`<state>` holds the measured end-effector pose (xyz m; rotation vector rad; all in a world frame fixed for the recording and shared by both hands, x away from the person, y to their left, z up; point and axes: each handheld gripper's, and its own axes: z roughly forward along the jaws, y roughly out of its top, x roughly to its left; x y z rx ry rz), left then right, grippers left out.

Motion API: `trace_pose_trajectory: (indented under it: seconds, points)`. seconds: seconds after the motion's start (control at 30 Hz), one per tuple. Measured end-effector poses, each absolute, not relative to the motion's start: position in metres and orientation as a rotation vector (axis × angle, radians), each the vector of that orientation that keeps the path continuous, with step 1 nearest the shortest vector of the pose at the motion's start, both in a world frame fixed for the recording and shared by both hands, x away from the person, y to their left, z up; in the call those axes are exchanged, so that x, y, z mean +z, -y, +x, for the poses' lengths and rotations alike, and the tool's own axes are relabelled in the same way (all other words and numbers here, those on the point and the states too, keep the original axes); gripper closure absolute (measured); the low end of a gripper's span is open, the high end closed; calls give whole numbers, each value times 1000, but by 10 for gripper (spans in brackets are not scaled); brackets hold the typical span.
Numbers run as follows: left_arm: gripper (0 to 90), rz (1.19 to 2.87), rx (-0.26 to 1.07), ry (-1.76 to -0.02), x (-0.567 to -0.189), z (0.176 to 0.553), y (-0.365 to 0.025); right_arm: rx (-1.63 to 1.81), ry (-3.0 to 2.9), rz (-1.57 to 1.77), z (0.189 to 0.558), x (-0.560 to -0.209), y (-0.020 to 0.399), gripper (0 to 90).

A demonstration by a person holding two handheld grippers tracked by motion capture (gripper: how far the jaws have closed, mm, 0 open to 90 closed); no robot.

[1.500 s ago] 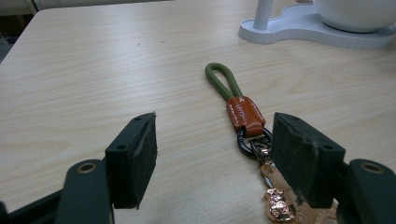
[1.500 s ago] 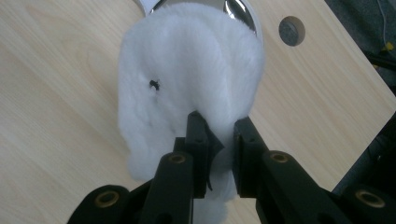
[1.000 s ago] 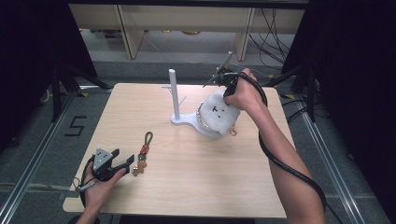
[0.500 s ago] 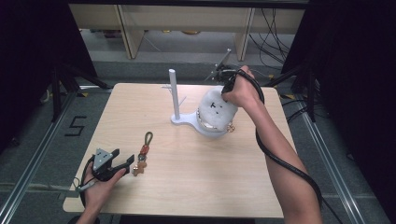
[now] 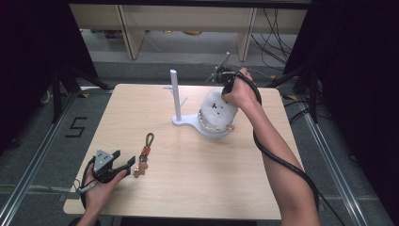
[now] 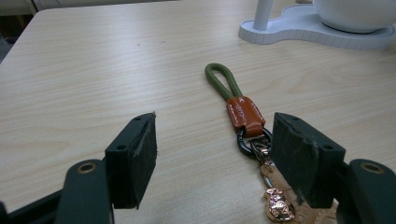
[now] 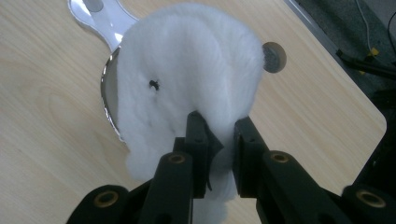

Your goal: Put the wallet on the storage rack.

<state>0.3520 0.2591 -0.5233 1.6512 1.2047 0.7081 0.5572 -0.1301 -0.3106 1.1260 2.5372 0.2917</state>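
While pinched in right tongs, white plush above dish

Plush toy fluffy; table matt wood.

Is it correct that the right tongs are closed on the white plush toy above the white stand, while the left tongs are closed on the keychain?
Not fully. The left tongs are open: in the left gripper view their jaws stand wide apart, with the keychain lying on the table between them, not pinched. The rest holds: the right tongs are closed on the white plush toy above the white stand.
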Motion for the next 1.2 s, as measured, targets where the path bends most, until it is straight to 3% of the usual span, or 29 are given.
trace_pose_trajectory:
  seconds: [1.2]
  points:
    - [310,1653,712,-1197,-524,352,-259,253,-2438,1073,565,-333,129,781]
